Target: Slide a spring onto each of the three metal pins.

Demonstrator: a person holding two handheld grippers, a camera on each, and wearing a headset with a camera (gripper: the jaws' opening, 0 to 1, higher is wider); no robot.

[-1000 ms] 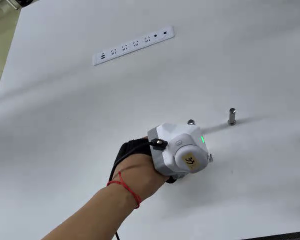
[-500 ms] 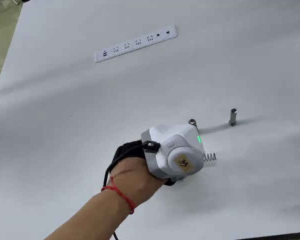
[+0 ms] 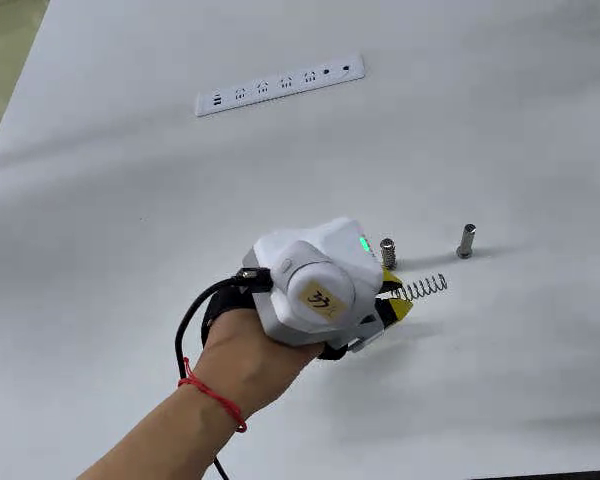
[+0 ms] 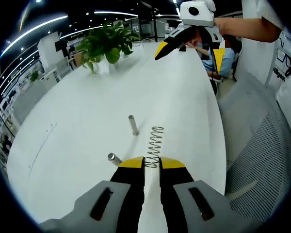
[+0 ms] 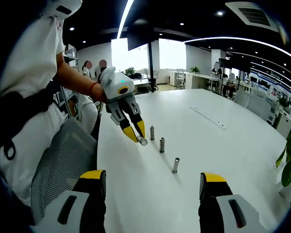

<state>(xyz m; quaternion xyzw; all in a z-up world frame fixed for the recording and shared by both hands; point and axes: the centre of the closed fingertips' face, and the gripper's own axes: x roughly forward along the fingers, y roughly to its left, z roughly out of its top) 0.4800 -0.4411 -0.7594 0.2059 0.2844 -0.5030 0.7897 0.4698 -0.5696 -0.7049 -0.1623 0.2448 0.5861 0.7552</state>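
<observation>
Spring: a spring (image 3: 420, 288) was off the worktop (image 3: 130, 250), gripped by one end, its free length pointing toward the bare pin (image 3: 466, 241). It hung near the worktop's near edge, right of the middle.
Change: a second earlier the left gripper (image 3: 394, 293) sat low on the surface with no spring in sight. Half a second earlier the spring lay at its tips. By this moment the gripper had rolled over and the spring was raised.
Meaning: the pick-up looked done, and threading onto the bare pin was probably next.
Pins: three stood in a row. The middle pin (image 3: 388, 253) and the end pin (image 5: 152, 132) appeared to wear coils already, so this was likely the last spring.
Left fingers: the fingers (image 4: 133, 164) were almost closed, pinching the spring's end coils between the yellow tips.
Right fingers: the right gripper (image 5: 153, 179) was spread wide and held nothing, raised well away from the pins.
Beyond: a power strip (image 3: 280, 85) lay toward the worktop's far edge.
</observation>
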